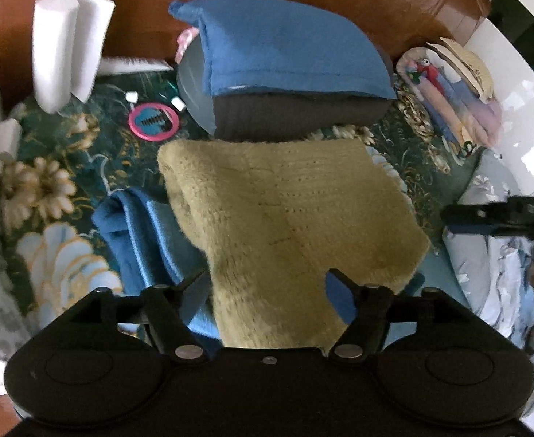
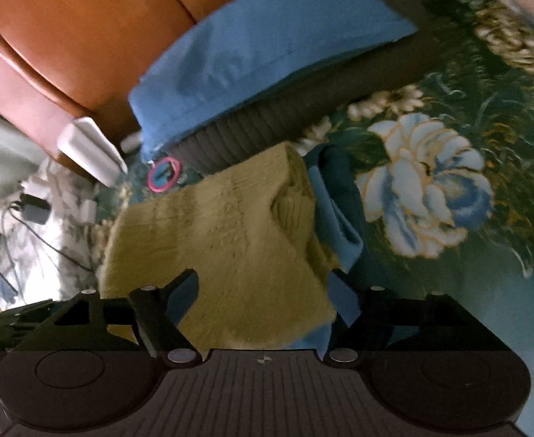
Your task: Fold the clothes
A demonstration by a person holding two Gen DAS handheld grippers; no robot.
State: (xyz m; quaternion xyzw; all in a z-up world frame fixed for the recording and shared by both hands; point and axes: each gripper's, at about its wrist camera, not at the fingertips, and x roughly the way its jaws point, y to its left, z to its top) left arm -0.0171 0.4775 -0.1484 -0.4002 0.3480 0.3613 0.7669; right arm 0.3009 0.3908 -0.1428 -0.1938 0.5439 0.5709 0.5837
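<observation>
Your left wrist camera sits just behind the left gripper (image 1: 268, 284) and looks steeply down along its fingers, close above the olive knitted garment (image 1: 288, 215) on the floral bedspread (image 1: 48, 182), facing the orange headboard (image 1: 339, 7) at the top of the view. Your right wrist camera rides behind the right gripper (image 2: 263, 284) at a similar downward tilt and closeness, but rolled, so the headboard (image 2: 66, 36) slants to its upper left. Both views share the olive garment (image 2: 215, 233), the blue cloth over the pillow (image 1: 288, 43) (image 2: 259, 36), the pink ring (image 1: 154, 122) (image 2: 163, 174) and the bedspread (image 2: 485, 109). At the left view's right edge you see part of the other gripper.
</observation>
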